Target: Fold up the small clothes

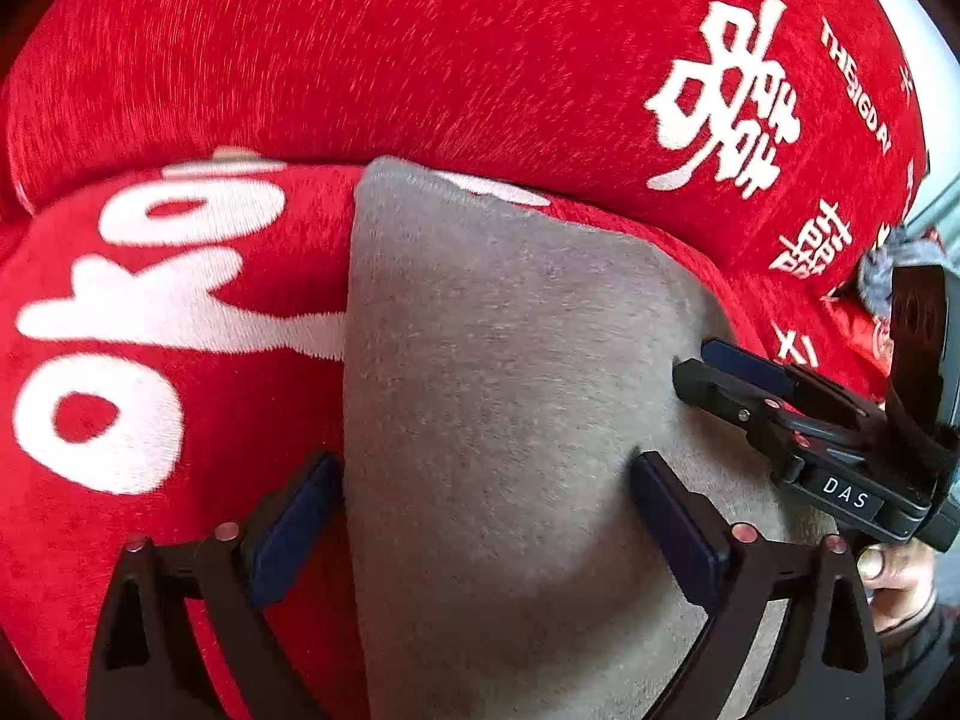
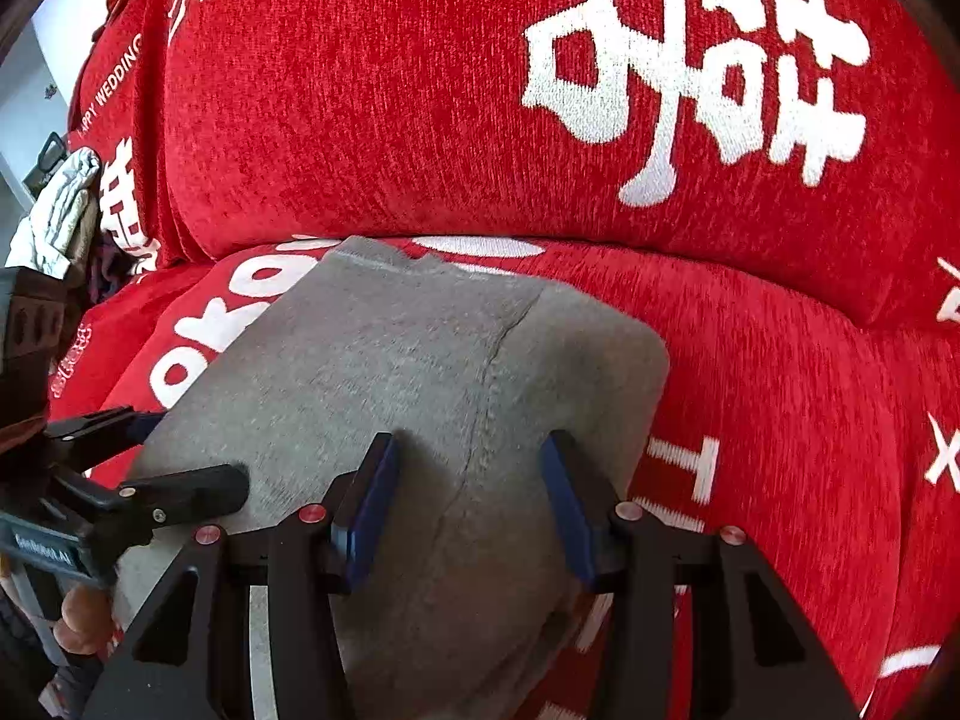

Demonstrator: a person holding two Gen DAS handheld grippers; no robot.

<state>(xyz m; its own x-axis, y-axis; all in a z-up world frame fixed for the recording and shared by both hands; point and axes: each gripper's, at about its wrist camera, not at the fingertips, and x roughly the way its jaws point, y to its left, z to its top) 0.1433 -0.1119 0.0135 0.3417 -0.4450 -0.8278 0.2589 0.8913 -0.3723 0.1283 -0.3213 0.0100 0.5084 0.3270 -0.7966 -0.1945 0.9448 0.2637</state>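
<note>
One grey garment (image 1: 510,396) is shown lying on a red sofa cover (image 1: 360,60) printed with white characters. Two claws are seen: the left claw (image 1: 486,516) and the right claw (image 2: 468,504) are each spread wide over the cloth, nothing gripped. A crumpled silver-grey item (image 2: 60,210) is seen at the sofa's edge.
</note>
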